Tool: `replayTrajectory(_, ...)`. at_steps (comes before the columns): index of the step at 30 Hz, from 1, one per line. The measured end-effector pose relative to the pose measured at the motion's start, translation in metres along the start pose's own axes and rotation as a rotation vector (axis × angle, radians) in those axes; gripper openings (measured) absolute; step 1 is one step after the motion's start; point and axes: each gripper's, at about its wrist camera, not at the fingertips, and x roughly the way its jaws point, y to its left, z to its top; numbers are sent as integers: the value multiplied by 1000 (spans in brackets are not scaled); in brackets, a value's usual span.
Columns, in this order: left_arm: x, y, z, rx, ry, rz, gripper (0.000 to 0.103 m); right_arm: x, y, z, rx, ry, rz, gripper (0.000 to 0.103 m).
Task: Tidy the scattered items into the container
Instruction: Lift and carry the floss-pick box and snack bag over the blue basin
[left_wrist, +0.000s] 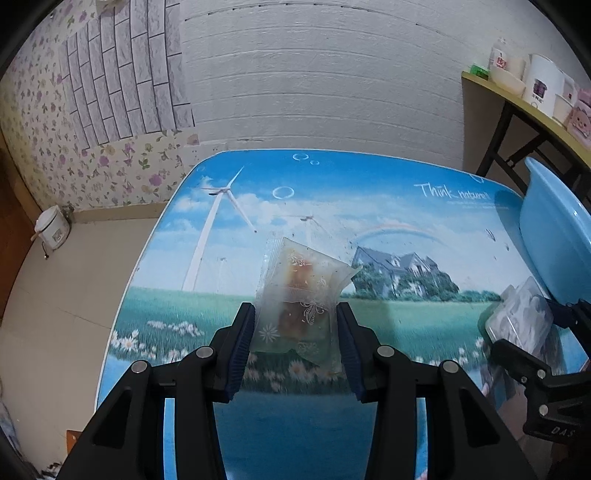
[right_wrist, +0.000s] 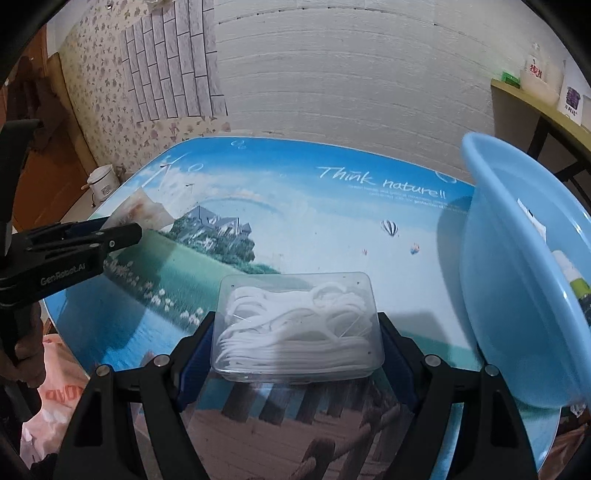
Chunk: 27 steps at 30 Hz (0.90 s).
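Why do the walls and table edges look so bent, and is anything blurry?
Left wrist view: fisheye lens bows the white brick wall; the translucent snack packet is sharp. Right wrist view: the light blue plastic basin bulges at the edge; the clear floss-pick box is crisp.

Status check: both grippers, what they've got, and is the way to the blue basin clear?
Left gripper shut on snack packet. Right gripper shut on clear floss-pick box. Blue basin beside the right gripper, nothing between.

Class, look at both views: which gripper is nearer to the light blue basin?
Right. The right gripper, holding a clear box of floss picks, is just beside the light blue basin. The left gripper, gripping a snack packet, is farther across the table.
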Motion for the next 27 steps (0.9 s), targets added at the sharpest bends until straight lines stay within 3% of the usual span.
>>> replayTrajectory(5, -8, 1, -7, -5, 7, 3, 42, -1, 1, -4, 4, -4, 8, 82)
replayTrajectory(27, -65, -21, -4, 24, -94, 4, 42, -57, 0, -13, 36, -106, -2, 82)
